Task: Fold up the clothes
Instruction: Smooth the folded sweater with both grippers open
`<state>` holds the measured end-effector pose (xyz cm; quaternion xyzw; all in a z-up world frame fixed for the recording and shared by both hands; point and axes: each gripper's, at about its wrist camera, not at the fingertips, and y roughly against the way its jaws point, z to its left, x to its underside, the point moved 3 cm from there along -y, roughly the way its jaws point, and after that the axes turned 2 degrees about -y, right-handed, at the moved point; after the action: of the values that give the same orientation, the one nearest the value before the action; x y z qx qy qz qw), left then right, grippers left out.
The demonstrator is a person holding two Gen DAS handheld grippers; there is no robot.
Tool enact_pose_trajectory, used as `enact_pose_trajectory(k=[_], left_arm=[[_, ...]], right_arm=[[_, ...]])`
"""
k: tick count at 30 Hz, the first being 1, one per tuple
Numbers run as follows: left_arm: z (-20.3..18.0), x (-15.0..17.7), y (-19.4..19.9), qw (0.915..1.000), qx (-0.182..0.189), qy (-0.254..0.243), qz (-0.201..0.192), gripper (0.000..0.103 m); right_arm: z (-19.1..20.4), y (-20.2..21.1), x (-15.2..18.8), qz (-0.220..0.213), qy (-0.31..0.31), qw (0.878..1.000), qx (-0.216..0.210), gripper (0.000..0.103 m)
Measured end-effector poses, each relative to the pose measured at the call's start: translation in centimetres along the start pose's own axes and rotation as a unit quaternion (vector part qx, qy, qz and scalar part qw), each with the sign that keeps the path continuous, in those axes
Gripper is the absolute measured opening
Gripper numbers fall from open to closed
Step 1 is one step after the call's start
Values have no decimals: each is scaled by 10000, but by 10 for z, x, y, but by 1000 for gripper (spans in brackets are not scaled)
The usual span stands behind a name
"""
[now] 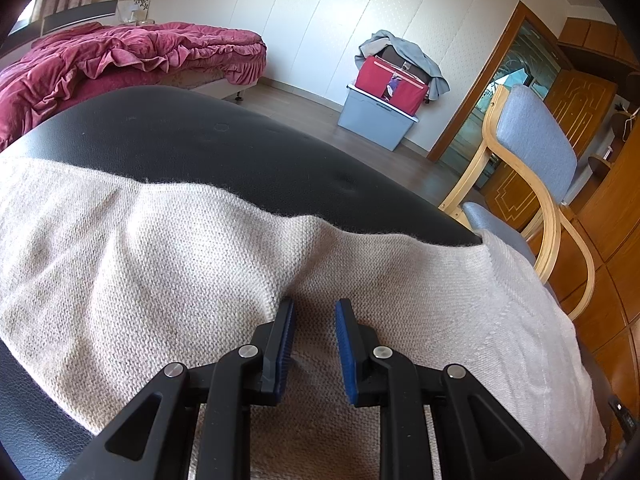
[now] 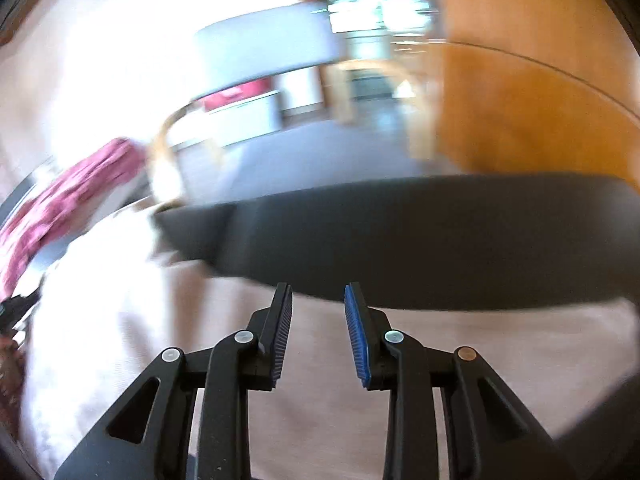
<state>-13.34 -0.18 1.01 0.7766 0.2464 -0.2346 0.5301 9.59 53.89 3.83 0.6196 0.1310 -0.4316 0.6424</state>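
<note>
Left wrist view showed the sweater [image 1: 168, 264] spread across the black tabletop [image 1: 224, 140] under the left gripper [image 1: 315, 312], jaws slightly apart and empty, nearer its ridge than the right gripper [image 2: 318, 296], also parted.

Right view is smeared: chair [image 2: 264, 52] and bedding [image 2: 68, 188] are vague shapes; sweater [image 1: 168, 264] runs past the left view's bottom edge.

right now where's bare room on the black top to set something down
Bare room: the black table top beyond the beige knit garment's far edge, toward the bed. In the blurred right wrist view, another bare black strip past the cloth. The near side is crowded: the garment covers it, with the left gripper over it.
</note>
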Motion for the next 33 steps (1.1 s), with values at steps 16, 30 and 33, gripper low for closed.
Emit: enact_pose_trajectory(k=[16, 30, 33], left_arm=[[2, -1, 0, 9996, 193, 183, -15, 20], [6, 0, 2, 9992, 281, 274, -14, 20], [6, 0, 2, 9992, 283, 274, -15, 20]], right_arm=[[68, -86, 3, 576, 145, 9981, -150, 24], [-19, -6, 47, 494, 147, 9927, 1087, 25], [-49, 0, 50, 437, -161, 9897, 1353, 25]])
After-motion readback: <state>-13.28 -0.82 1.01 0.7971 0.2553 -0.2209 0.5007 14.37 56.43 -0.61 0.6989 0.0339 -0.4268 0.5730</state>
